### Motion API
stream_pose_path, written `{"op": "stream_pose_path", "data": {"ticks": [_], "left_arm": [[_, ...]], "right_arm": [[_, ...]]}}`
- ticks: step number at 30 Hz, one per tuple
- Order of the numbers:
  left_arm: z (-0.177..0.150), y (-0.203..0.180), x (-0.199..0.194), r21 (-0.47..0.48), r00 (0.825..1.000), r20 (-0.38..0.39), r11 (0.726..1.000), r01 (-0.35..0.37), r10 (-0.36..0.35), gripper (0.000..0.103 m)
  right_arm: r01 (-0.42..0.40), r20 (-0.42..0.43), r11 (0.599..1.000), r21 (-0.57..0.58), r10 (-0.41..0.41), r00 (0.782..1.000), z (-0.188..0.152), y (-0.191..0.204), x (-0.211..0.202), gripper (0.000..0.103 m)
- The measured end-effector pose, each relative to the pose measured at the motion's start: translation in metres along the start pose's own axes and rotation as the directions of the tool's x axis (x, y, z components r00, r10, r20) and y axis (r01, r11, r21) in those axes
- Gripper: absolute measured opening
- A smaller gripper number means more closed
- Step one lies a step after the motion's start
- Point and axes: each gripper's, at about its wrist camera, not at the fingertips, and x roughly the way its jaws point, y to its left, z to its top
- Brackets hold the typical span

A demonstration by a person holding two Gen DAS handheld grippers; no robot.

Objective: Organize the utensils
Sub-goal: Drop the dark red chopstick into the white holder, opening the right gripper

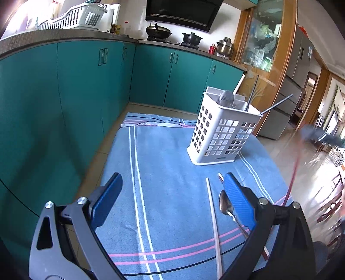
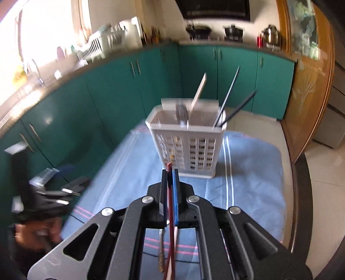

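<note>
A white slotted utensil caddy (image 1: 224, 129) (image 2: 189, 146) stands on a blue striped cloth (image 1: 168, 150). It holds a spoon (image 2: 182, 112), a white chopstick (image 2: 199, 90) and dark metal chopsticks (image 2: 230, 94). My right gripper (image 2: 170, 172) is shut on a red chopstick (image 2: 169, 167), raised in front of the caddy. In the left wrist view that chopstick is a red blur (image 1: 293, 176) at the right. My left gripper (image 1: 172, 176) hovers open over the cloth with nothing between its fingers. By its right finger lie a white chopstick (image 1: 213, 221), a spoon (image 1: 225, 205) and a red-brown chopstick (image 1: 265, 252).
Teal cabinets (image 1: 86, 86) line the left and far sides under a counter with a white dish rack (image 1: 75, 17) and pots (image 1: 158, 31). A wood-framed glass door (image 1: 263, 43) and a fridge (image 1: 297, 64) stand at the right. A hand (image 2: 32, 234) shows at lower left.
</note>
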Motion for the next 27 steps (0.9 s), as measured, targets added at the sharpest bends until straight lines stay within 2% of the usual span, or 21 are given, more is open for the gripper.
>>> {"op": "stream_pose_path", "data": {"ticks": [4, 9, 17, 27], "left_arm": [[-0.002, -0.002, 0.003, 0.004, 1.000, -0.008, 1.000, 0.001, -0.001, 0.093], [-0.003, -0.001, 0.008, -0.001, 1.000, -0.027, 1.000, -0.001, 0.001, 0.093], [-0.003, 0.003, 0.011, -0.004, 0.999, -0.041, 1.000, -0.002, 0.001, 0.093], [-0.002, 0.003, 0.014, -0.007, 0.999, -0.053, 1.000, 0.008, -0.008, 0.093]], "right_arm": [[-0.055, 0.104, 0.998, 0.007, 0.054, 0.993, 0.023, 0.015, -0.052, 0.005], [-0.053, 0.212, 0.998, -0.024, 0.057, 0.976, 0.078, 0.038, -0.087, 0.004], [0.039, 0.257, 0.998, -0.055, -0.023, 0.966, 0.160, 0.058, -0.087, 0.004], [0.078, 0.267, 0.997, -0.005, -0.073, 0.961, 0.196, 0.047, -0.061, 0.004]]}}
